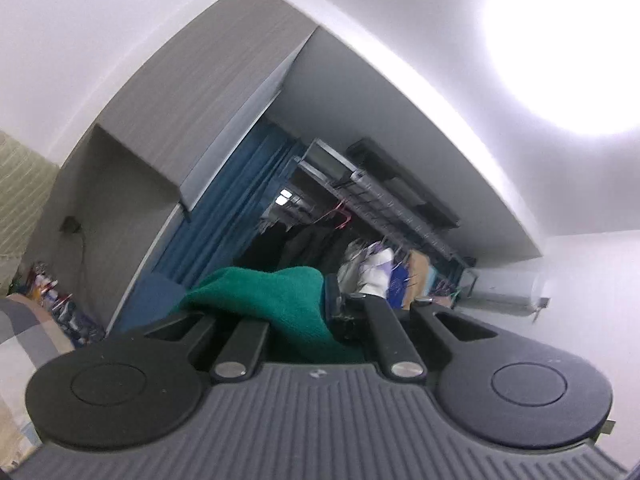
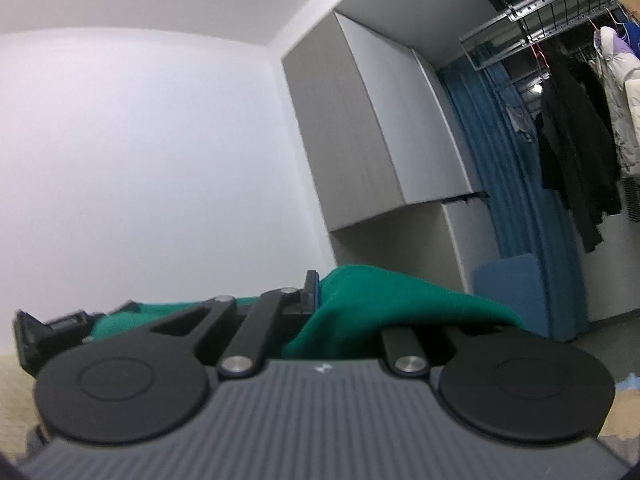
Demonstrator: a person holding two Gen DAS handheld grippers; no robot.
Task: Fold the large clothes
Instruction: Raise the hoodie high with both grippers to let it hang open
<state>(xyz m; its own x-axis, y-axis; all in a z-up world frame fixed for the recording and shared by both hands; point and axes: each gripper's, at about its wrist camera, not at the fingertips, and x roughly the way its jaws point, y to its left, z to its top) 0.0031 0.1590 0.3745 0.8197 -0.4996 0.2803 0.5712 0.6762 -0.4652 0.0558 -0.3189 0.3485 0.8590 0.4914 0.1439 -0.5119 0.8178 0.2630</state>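
A green knitted garment point(image 1: 276, 300) is pinched in my left gripper point(image 1: 320, 296), which is raised and tilted up toward the ceiling; the cloth drapes over the left finger and hides it. My right gripper point(image 2: 320, 300) is also shut on the same green garment point(image 2: 380, 308), held up in the air; the cloth covers its right finger. In the right wrist view the other gripper point(image 2: 52, 328) shows at far left with green cloth at it. The rest of the garment hangs out of sight below.
A grey wall cabinet point(image 2: 352, 128), a blue curtain point(image 2: 492, 184) and a clothes rack with hanging dark and white coats point(image 2: 576, 136) stand ahead. A checked bedcover point(image 1: 24, 340) lies at lower left, an air conditioner point(image 1: 508, 288) on the wall.
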